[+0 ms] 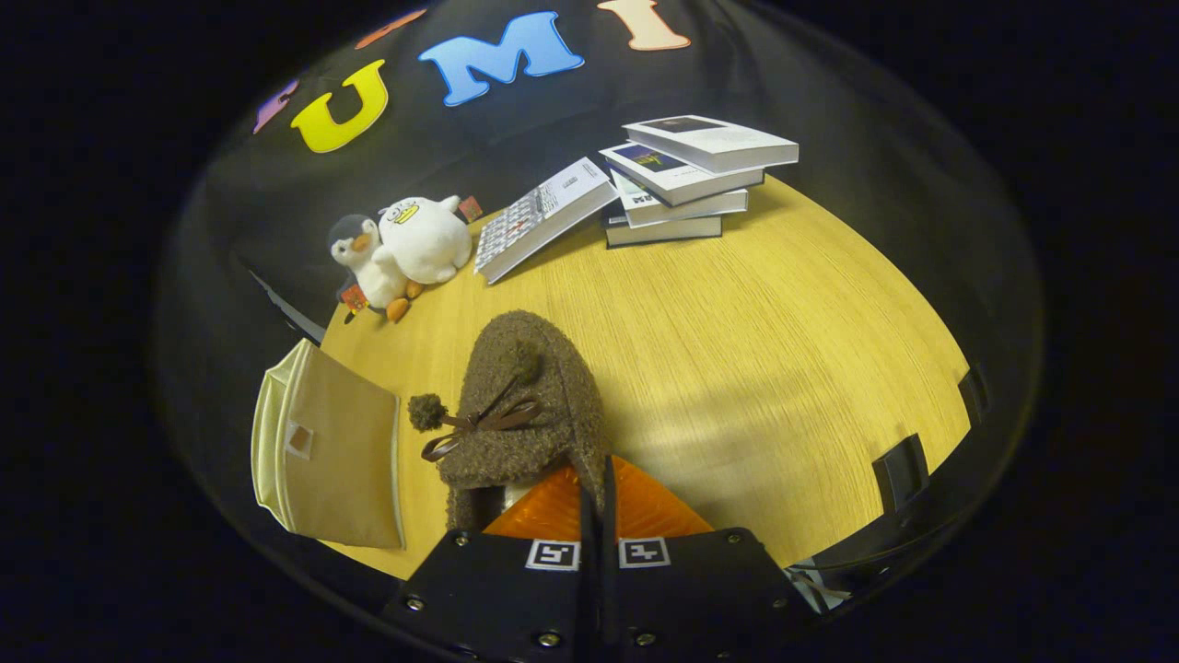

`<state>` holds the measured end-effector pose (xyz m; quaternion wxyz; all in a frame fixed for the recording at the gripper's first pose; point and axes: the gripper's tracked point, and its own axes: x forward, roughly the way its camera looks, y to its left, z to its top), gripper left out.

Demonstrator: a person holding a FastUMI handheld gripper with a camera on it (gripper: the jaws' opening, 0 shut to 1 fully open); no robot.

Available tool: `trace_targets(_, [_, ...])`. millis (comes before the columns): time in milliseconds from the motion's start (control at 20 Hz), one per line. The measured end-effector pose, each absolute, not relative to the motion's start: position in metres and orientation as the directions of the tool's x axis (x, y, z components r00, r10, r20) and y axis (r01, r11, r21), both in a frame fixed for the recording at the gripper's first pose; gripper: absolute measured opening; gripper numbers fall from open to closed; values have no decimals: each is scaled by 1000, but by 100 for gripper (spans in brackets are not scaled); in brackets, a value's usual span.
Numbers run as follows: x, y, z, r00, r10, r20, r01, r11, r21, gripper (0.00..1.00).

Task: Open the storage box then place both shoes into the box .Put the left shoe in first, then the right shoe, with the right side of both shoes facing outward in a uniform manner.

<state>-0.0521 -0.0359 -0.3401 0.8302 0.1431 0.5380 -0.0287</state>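
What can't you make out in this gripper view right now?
- Whether the hand-held gripper presses the brown shoe: its orange fingers meet behind the shoe's heel.
- Inside of the storage box: its beige side faces us.
- Second shoe: not visible.
- Book cover print: too small.

The tool (597,488) has its orange fingers (543,511) pinched together on a brown fuzzy shoe (525,405), lifted above the counter (783,350) beside the beige box (336,451).

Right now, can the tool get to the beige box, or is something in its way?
Probably not yet. The tool looks shut on the fuzzy brown shoe, so its fingers are busy. The box lies beside the shoe, lid closed, with bare table around it.
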Motion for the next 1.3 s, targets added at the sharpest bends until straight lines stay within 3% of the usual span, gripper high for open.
trace_targets(450, [-30, 41, -292, 483, 133, -866, 197, 947, 255, 1])
trace_targets(1300, [1, 237, -261, 523, 342, -781, 101, 885, 455, 1])
